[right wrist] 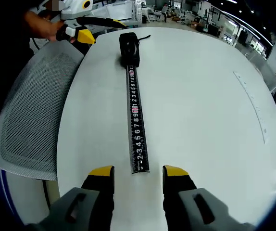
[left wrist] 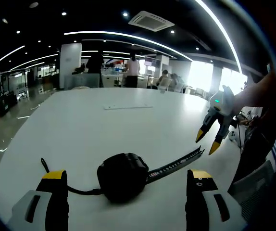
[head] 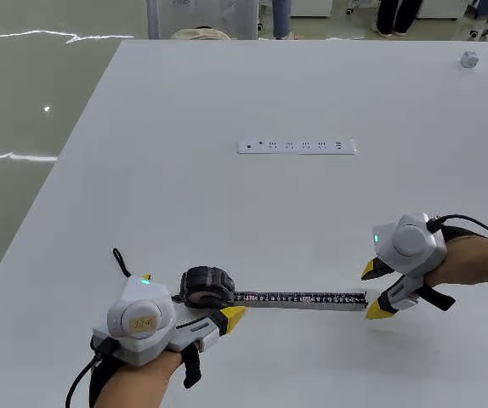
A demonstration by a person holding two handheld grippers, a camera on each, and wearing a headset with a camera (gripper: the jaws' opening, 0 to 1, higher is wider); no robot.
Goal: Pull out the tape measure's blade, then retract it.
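Tape measure (head: 207,286) lies on the white worktop (head: 227,102) near the front edge, and its blade (head: 299,298) is out of the black case and lies flat on the surface, running to the right. The left gripper (left wrist: 127,174) has its jaws wide open on both sides of the case. In the left gripper view there is a clear gap between each yellow tip and the case, so they do not touch it. A thin black wrist strap (left wrist: 44,166) comes out from the case toward the left jaw. The right gripper (right wrist: 139,170) is at the free end of the blade with its jaws also apart. The end of the blade lies just in front of the two tips, about in the middle between them, and the printed numbers are readable in the right gripper view. Farther back on the worktop lies a white power strip (head: 296,146), well apart from the tape, and a small grey object (head: 469,59) stands near the far right corner. A grey mesh chair (right wrist: 32,120) is beside the worktop.
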